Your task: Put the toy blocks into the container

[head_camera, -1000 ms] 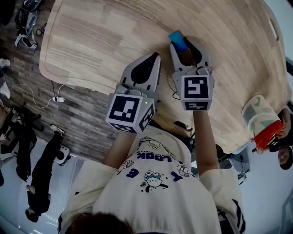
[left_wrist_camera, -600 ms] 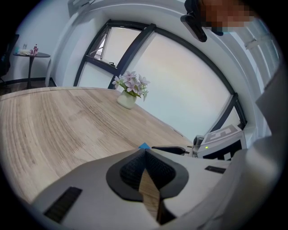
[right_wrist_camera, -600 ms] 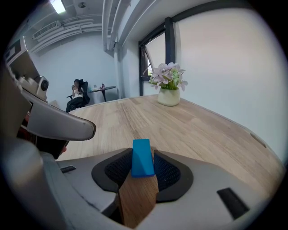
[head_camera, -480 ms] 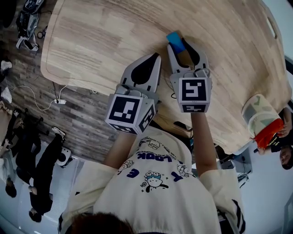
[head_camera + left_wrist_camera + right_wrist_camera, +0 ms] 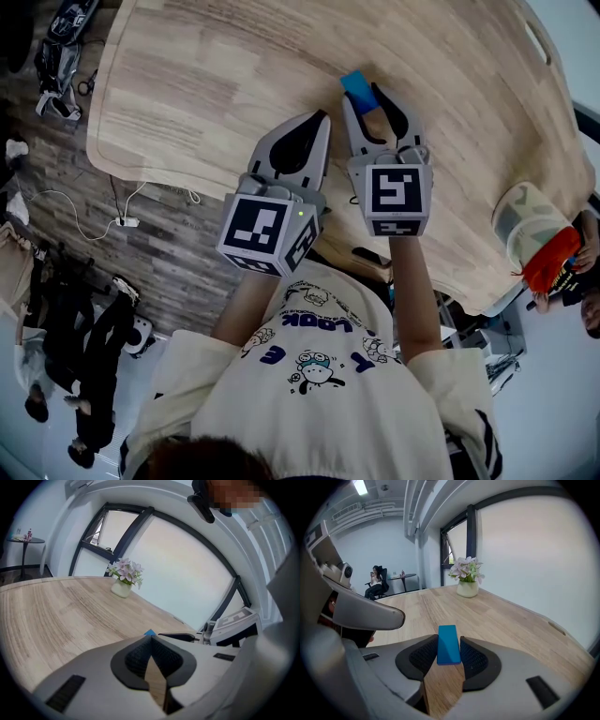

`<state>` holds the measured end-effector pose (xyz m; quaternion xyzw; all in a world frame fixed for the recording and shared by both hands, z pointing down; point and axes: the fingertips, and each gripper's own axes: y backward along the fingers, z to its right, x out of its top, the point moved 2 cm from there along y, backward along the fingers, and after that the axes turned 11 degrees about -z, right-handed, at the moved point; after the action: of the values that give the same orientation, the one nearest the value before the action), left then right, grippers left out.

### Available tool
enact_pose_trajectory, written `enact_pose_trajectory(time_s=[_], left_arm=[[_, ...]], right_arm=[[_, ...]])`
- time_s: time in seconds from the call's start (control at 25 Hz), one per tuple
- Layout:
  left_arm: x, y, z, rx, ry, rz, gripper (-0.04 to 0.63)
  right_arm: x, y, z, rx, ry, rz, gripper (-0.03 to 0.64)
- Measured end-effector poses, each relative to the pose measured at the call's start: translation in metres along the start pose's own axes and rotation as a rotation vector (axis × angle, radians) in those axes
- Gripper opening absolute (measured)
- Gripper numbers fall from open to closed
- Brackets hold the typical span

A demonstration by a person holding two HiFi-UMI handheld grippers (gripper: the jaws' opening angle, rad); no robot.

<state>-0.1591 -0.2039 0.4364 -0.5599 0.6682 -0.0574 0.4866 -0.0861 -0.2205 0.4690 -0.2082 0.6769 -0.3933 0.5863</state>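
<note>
A flat blue toy block (image 5: 359, 91) (image 5: 448, 644) is pinched between the tips of my right gripper (image 5: 371, 95) (image 5: 449, 649), which is shut on it above the wooden table (image 5: 216, 84). The block sticks out past the fingertips and is lifted off the tabletop. My left gripper (image 5: 323, 114) (image 5: 151, 641) hangs beside the right one, jaws shut tip to tip with nothing between them. In the left gripper view a corner of the blue block (image 5: 149, 633) peeks over the jaws. No container for the blocks shows in any view.
A white vase of pale flowers (image 5: 124, 578) (image 5: 467, 579) stands on the far part of the table. At the right table edge another person's hand holds a patterned cloth object with an orange part (image 5: 539, 242). A seated person (image 5: 375, 582) is far off by a small table.
Both grippers have risen slightly and drifted up the picture, the right one carrying the blue block with it. The jaws stand as before.
</note>
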Motion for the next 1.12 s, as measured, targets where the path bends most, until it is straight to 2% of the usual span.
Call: enact_pose_trajectory(time_s=[0.76, 1.12], left_arm=[[0.004, -0.001, 0.068, -0.067, -0.118, 0.017, 0.031], [-0.006, -0.001, 0.113, -0.093, -0.176, 0.023, 0.031]], right_arm=[[-0.006, 0.076, 0.037, -0.100, -0.094, 0.090, 0.166], [-0.028, 0.124, 0.058, -0.151, -0.161, 0.126, 0.166]])
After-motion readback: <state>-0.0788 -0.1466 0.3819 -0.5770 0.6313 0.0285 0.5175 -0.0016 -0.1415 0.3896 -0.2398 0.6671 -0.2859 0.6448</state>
